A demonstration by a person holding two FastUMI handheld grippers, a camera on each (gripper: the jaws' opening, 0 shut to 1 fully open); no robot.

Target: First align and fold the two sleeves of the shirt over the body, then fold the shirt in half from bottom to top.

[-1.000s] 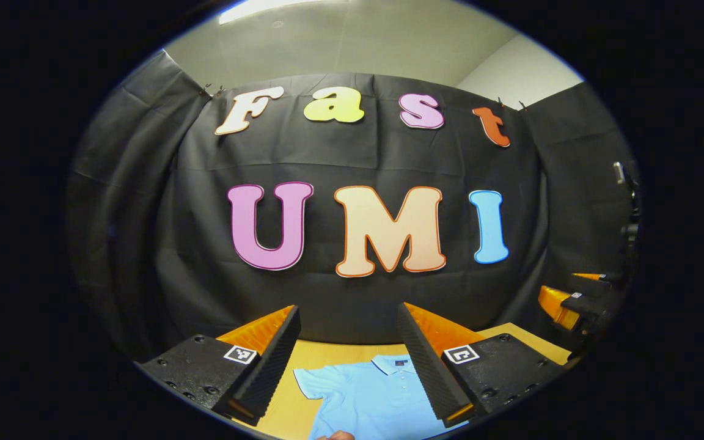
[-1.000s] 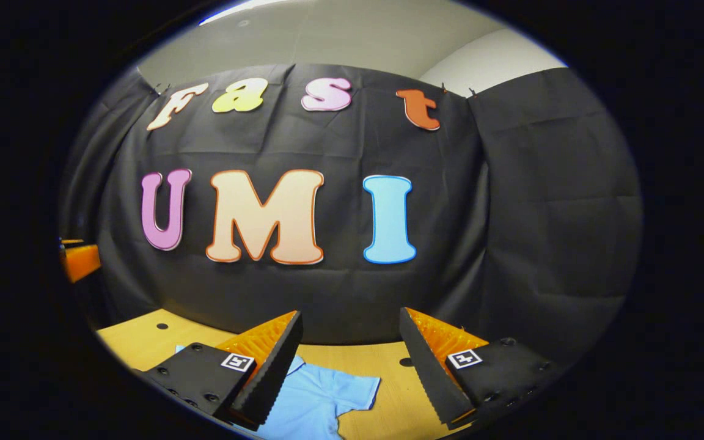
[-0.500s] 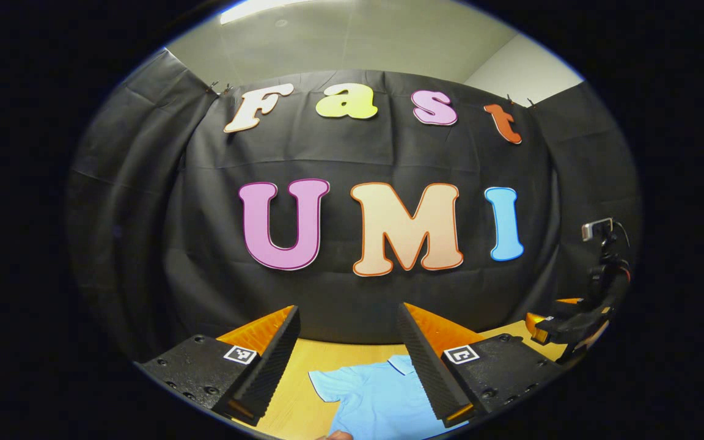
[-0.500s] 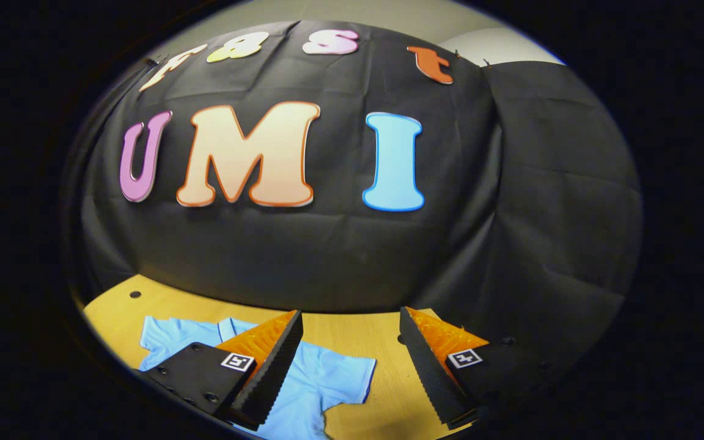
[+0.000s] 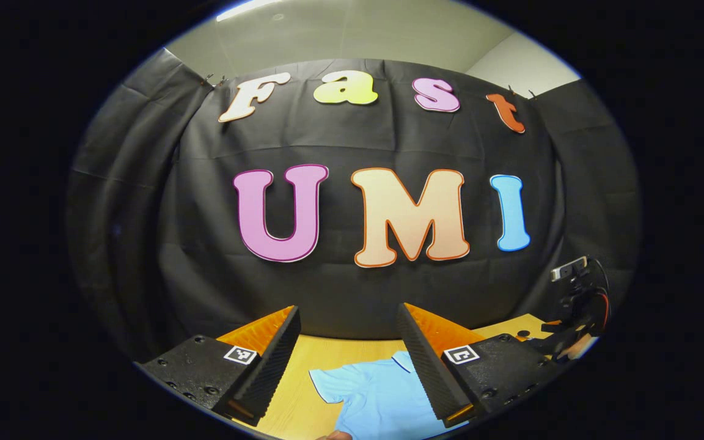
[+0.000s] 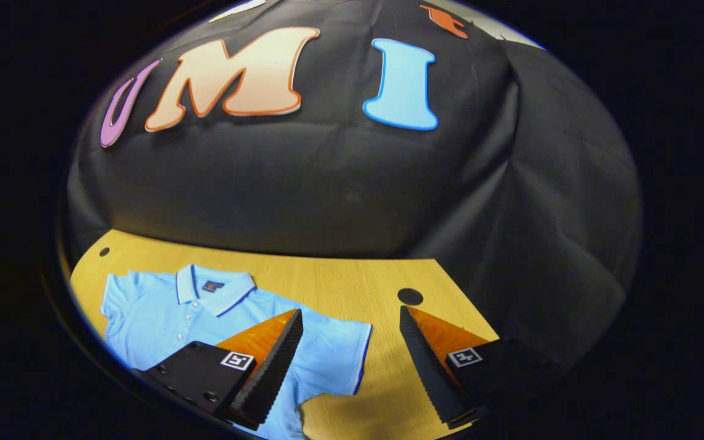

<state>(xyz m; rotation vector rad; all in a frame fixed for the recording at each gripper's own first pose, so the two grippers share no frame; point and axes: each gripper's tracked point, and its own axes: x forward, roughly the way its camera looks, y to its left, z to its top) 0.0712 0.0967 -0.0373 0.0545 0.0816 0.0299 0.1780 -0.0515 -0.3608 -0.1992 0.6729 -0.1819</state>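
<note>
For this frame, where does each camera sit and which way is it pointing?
Left gripper view: rides the left gripper, held nearly level toward the back wall; its two open fingers frame the shirt on the table, with the right gripper off to the side.
Right gripper view: rides the right gripper, tipped down at the table; open fingers straddle the shirt's sleeve.
Shared: shirt, table, wall.
</note>
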